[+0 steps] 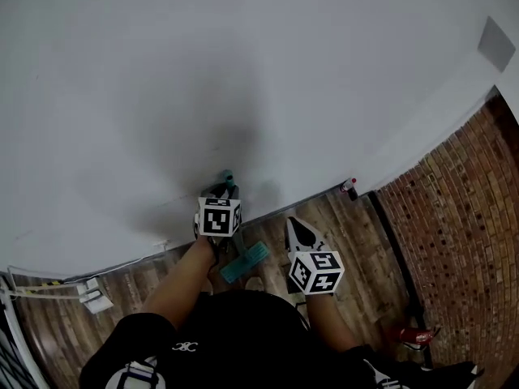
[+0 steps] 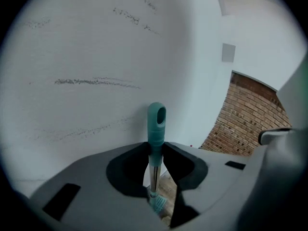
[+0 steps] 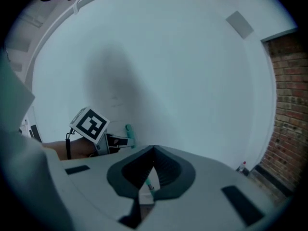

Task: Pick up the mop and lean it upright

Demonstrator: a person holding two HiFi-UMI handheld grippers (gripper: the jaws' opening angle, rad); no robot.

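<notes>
White wall (image 1: 243,71) meets a wooden floor (image 1: 361,241), and the mop (image 2: 156,121) stands upright against that wall, its teal head on the floor near the wall's foot. The left claw (image 2: 155,150) is clamped on the mop's metal shaft just under the teal grip. The right claw (image 3: 154,150) hangs a little back from the wall, tips together and empty.

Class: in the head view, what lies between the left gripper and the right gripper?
The teal head of the mop, resting on the wood floor, lies between the left gripper and the right gripper; the head view shows it.
</notes>
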